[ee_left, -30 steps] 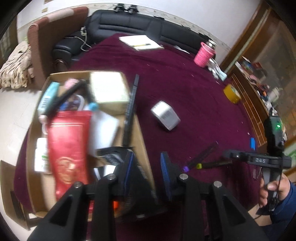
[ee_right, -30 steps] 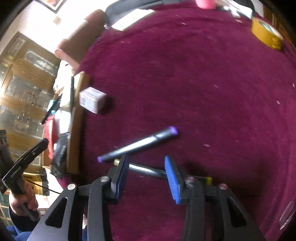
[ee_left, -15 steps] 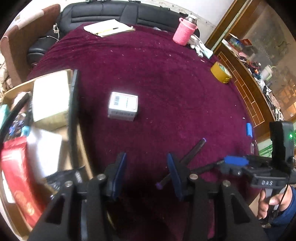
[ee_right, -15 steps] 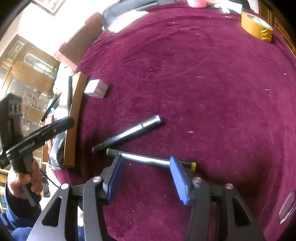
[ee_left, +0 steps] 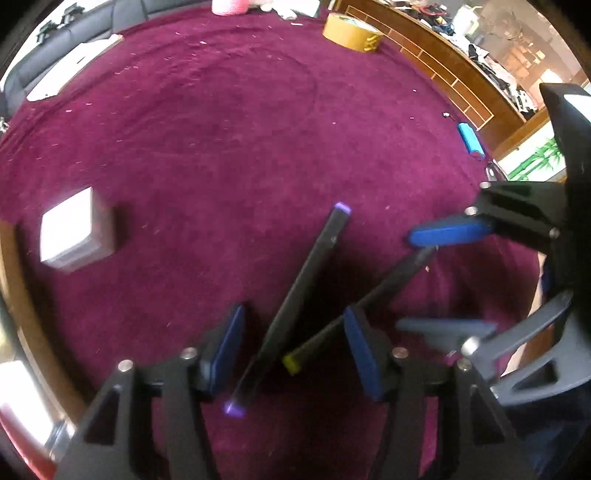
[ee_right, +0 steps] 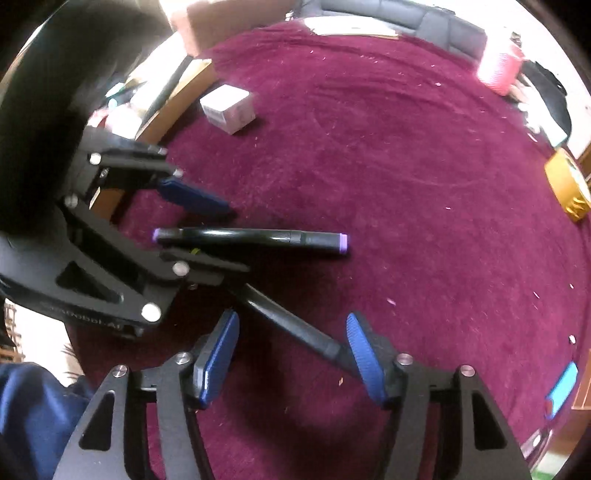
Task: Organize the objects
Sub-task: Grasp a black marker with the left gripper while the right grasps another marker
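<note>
Two black markers lie crossed on the maroon cloth. The purple-capped marker (ee_left: 306, 291) (ee_right: 251, 238) runs between the fingers of my left gripper (ee_left: 293, 354) (ee_right: 201, 230), whose jaws are opening; its pads do not touch it. The yellow-capped marker (ee_left: 369, 299) (ee_right: 288, 321) passes between the fingers of my right gripper (ee_right: 290, 360) (ee_left: 443, 280), also opening, with its pads off the marker. Both grippers point steeply down, close together.
A small white box (ee_left: 74, 230) (ee_right: 229, 107) sits beside the cardboard box (ee_right: 177, 99) full of items. A yellow tape roll (ee_left: 351, 35) (ee_right: 565, 184), a blue cylinder (ee_left: 471, 142), a pink cup (ee_right: 500, 72) and a notebook (ee_left: 70, 62) lie farther off. A blue sleeve (ee_right: 33, 406) is at lower left.
My left gripper left the cardboard box and swung over to the markers, straddling the purple-capped one. Both grippers' jaws widened. My right gripper rolled and now straddles the yellow-capped marker.
</note>
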